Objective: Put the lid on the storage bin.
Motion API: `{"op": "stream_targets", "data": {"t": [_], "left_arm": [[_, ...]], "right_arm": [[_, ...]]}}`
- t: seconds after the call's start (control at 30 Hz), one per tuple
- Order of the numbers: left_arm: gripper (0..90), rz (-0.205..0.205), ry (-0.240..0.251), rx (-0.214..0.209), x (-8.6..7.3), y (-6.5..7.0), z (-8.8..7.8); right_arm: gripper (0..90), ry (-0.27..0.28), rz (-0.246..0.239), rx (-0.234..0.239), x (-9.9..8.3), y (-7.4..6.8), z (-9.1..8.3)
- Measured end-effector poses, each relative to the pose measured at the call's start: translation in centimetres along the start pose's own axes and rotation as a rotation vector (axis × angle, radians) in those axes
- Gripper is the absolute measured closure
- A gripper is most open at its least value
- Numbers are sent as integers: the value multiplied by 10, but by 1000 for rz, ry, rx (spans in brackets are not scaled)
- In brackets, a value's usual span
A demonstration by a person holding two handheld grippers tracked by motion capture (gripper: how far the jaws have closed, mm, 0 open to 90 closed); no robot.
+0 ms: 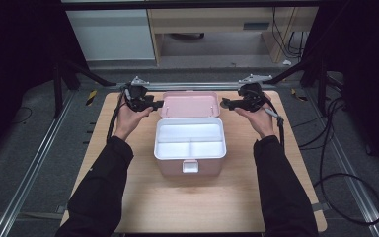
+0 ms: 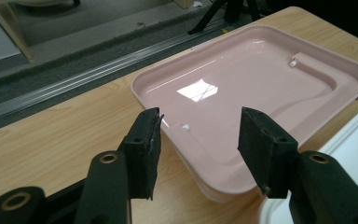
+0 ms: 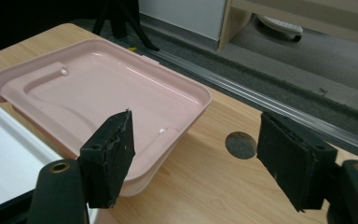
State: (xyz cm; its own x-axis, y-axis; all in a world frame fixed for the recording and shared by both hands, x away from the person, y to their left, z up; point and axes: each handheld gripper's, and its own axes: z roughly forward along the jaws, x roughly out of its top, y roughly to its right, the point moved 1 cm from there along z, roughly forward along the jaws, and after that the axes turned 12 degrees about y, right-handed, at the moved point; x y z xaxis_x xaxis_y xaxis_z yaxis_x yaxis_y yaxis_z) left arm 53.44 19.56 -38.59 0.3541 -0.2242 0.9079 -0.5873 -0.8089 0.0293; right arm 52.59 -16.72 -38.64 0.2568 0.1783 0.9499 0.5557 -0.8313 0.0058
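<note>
Lying flat back behind the box, the pink lid (image 1: 189,104) is fully open, hinged off the far edge of the pink box (image 1: 189,167), which sits mid-table with its latch tab (image 1: 190,167) facing the person. Inside the box a white tray (image 1: 190,139) shows one long compartment toward the lid and two smaller ones toward the latch, all bare as far as I can tell.

Left gripper (image 1: 154,104) is at the lid's left edge, jaws spread apart and holding nothing; in the left gripper view (image 2: 198,140) the lid corner sits between the pads, not pinched. Right gripper (image 1: 225,104) mirrors it at the lid's right edge, also spread wide and empty; in the right gripper view (image 3: 196,156) one pad overlaps the lid corner, the other hangs over bare table (image 3: 205,186) near a round dark plug (image 3: 240,144).

Likely reason for the symmetric pose: a wide, floppy lid swings evenly when taken at both side edges. Judgement: next step looks like pinching the lid edges to fold it toward the box.
</note>
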Motion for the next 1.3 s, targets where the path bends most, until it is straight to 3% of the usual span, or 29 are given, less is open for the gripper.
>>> {"op": "stream_targets", "data": {"t": [0.3, 0.67, 0.87, 0.93, 1.07, 1.3], "left_arm": [[491, -26, -66, 6, -18, -4, 29], [491, -37, -91, 1, -25, -6, 37], [484, -41, -129, -5, -33, -8, 44], [475, -51, -130, -27, -35, -8, 46], [465, -49, -131, -18, -36, -8, 49], [511, -84, -97, -20, -36, -12, 48]], "right_arm": [[300, -72, 20, 18, -26, 0, 36], [337, -115, 53, 73, -39, -12, 59], [371, -137, 75, 100, -45, -15, 67], [372, -138, 89, 112, -46, -14, 69], [374, -143, 107, 118, -48, -13, 72], [387, -135, 115, 129, -47, -12, 71]]}}
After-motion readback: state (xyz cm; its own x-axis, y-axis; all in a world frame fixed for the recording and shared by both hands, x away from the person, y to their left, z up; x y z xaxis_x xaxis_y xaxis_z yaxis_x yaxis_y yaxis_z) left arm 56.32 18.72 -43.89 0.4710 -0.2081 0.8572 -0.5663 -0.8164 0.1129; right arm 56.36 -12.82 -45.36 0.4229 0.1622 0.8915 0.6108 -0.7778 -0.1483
